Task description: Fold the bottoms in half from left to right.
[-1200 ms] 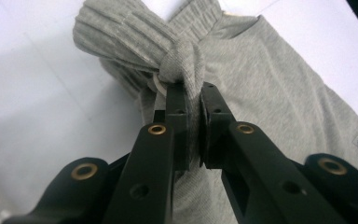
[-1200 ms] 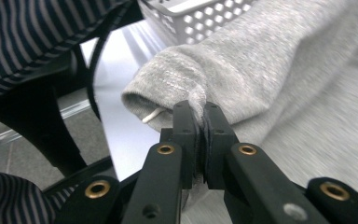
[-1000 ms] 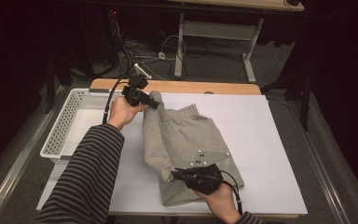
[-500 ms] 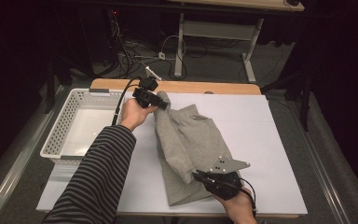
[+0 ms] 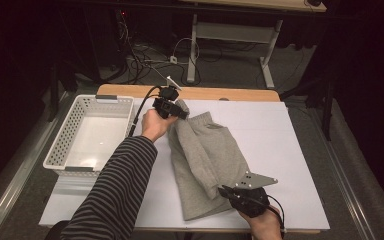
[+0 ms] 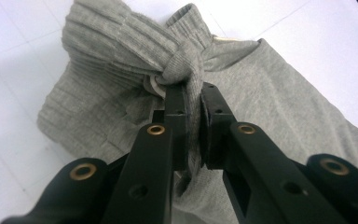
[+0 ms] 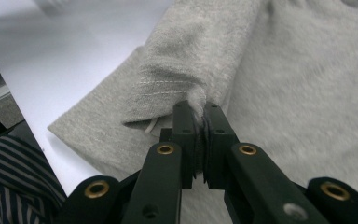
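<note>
The grey knitted sweatshirt (image 5: 205,160) lies on the white desk (image 5: 290,150), from near the far edge down to the near edge, about in the middle. It is folded over itself, so the lower layers and one sleeve are hidden. In the high view the tips of both grippers are covered by cloth and by the hands, and the right forearm is cut off by the bottom border. In the left gripper view the ribbed hem (image 6: 121,51) is bunched into a lump, and it is hard to say how many layers are in it.

The left gripper (image 6: 193,119) is clenched on this ribbed edge at the far end of the sweatshirt; a strip of cloth runs down between the jaws. The right gripper (image 7: 199,123) is clenched on a stitched edge (image 7: 168,86) of the cloth near the near edge of the desk. The white plastic basket (image 5: 60,150) stands at the left edge of the desk, apart from the sweatshirt.
</note>
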